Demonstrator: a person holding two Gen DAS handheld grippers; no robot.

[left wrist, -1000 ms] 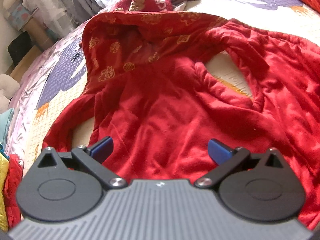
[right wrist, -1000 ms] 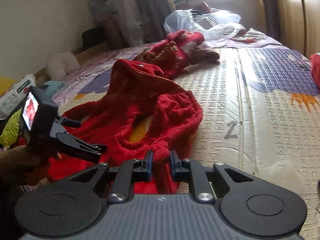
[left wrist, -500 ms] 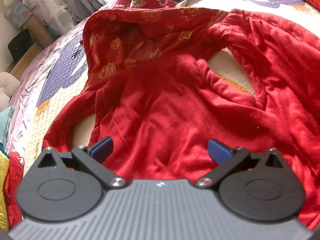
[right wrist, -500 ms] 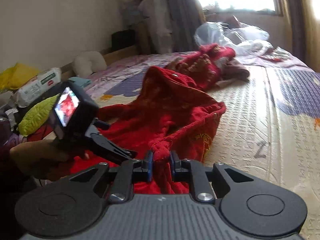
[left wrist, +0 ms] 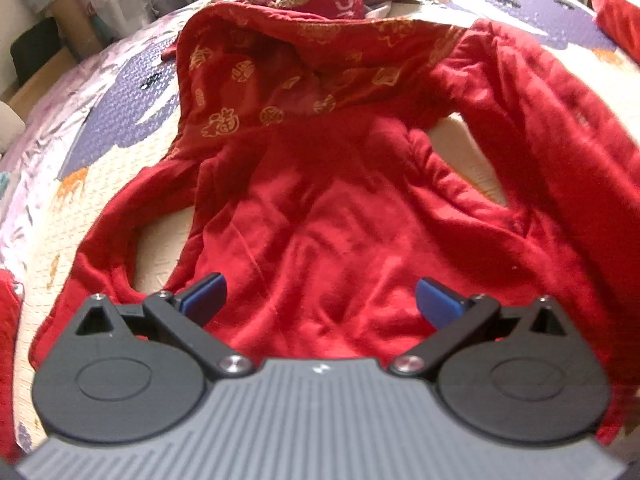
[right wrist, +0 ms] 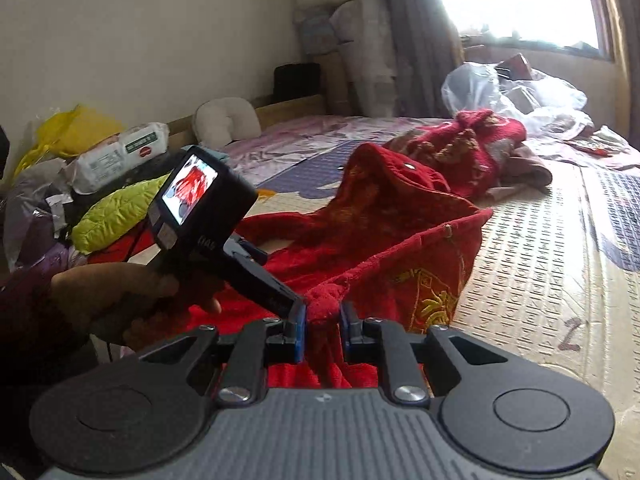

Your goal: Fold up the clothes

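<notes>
A red hooded jacket (left wrist: 320, 200) was spread across the patterned bed mat (right wrist: 540, 264), its gold-printed lining turned up at the hood. A bunched edge of it was clamped between the nearly closed jaws of the right gripper (right wrist: 322, 330) and held raised off the mat, probably so that side could be carried over the body. The left gripper (left wrist: 320, 300) was held low over the lower body of the jacket by a hand (right wrist: 132, 300), tilted downward, its jaws spread wide and gripping nothing.
</notes>
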